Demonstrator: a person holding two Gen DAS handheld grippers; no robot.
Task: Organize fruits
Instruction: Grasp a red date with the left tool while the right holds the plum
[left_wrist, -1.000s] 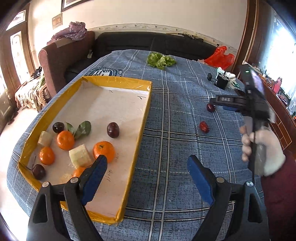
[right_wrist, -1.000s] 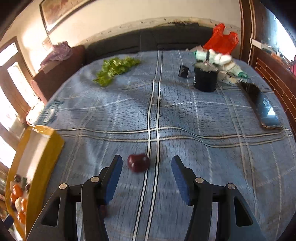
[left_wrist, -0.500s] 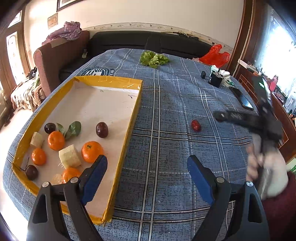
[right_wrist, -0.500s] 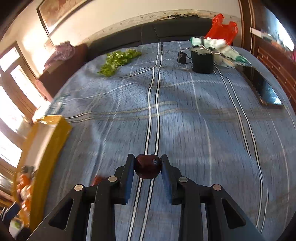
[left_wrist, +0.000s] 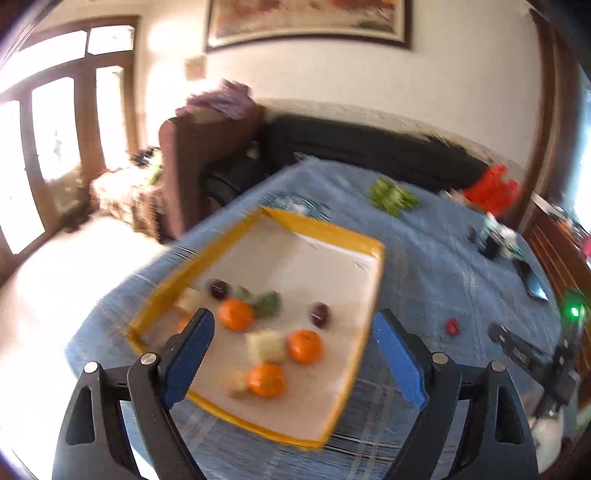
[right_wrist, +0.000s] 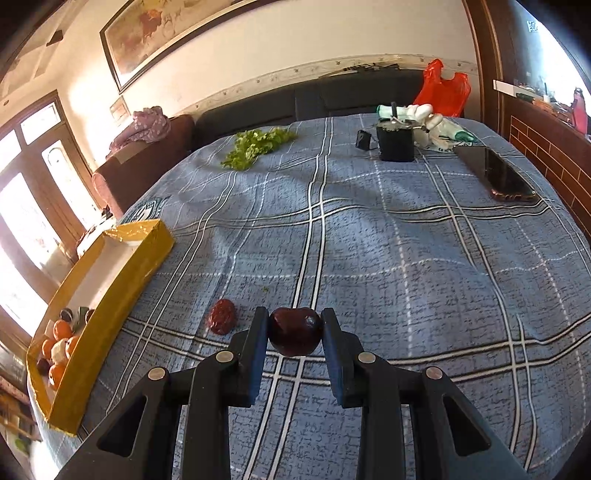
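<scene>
A: Fruits first. Where do they sit, taking the yellow-rimmed tray (left_wrist: 371, 295) as the mark?

B: Most lie inside it: several oranges (left_wrist: 304, 345), pale chunks (left_wrist: 265, 345), two dark plums (left_wrist: 320, 314) and a green leaf (left_wrist: 266, 302), all gathered at the tray's near end. The left wrist view is blurred, so small details there are hard to read.

A: And outside the tray?

B: A wrinkled red date (right_wrist: 222, 316) lies on the blue checked cloth (right_wrist: 406, 258), a little way off the tray's long side. Just beside the date, further from the tray, a dark red plum (right_wrist: 294, 335) is held clear of the cloth.

A: Held by what?

B: By the right gripper (right_wrist: 294, 334). Its jaws have just been closing and now both blue pads press on the plum's sides.

A: The other tool?

B: The left gripper (left_wrist: 293, 354) hangs above the tray's near end, jaws spread wide with nothing between the pads.

A: Anything else on the cloth?

B: Well beyond the tray, a bunch of green leaves (right_wrist: 255, 146). Far across from the tray sit a black box (right_wrist: 395, 142), a dark phone (right_wrist: 496, 173) and a red plastic bag (right_wrist: 441, 88).
</scene>
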